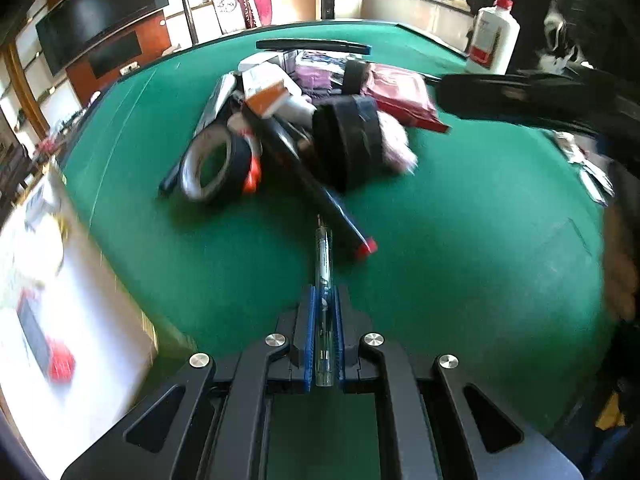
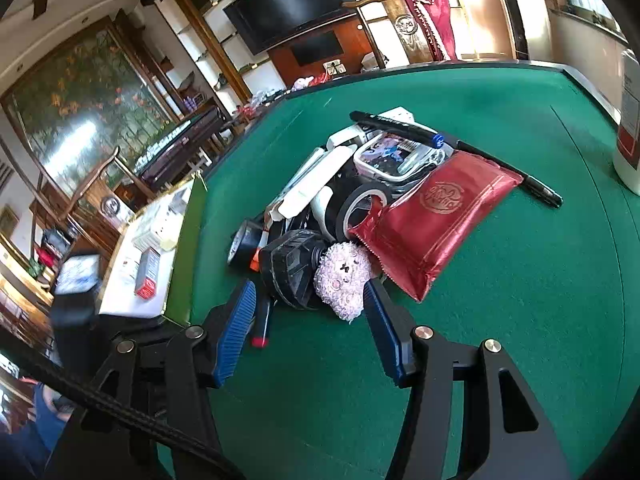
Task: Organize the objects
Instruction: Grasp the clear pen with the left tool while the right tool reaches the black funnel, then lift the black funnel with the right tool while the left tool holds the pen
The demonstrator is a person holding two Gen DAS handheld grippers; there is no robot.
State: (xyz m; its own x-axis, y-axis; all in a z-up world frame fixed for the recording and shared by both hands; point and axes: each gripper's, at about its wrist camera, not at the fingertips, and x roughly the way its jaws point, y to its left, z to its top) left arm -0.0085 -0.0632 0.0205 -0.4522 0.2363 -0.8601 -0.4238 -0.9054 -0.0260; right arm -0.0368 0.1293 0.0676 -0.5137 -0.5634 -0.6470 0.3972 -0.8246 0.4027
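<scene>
With the left gripper [image 1: 324, 304] clamped on the clear pen [image 1: 323, 256] just short of the pile [image 1: 304, 120], lift straight up, while the right gripper [image 2: 310, 300] hangs apart.

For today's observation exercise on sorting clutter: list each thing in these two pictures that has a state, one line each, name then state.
left gripper: shut on the clear pen
clear pen: clamped lengthwise between the pads, tip forward
right gripper: open, empty
pink plush toy: lying at the pile's near edge
red foil packet: lying sealed on the pile
white bottle: upright, red cap on
</scene>
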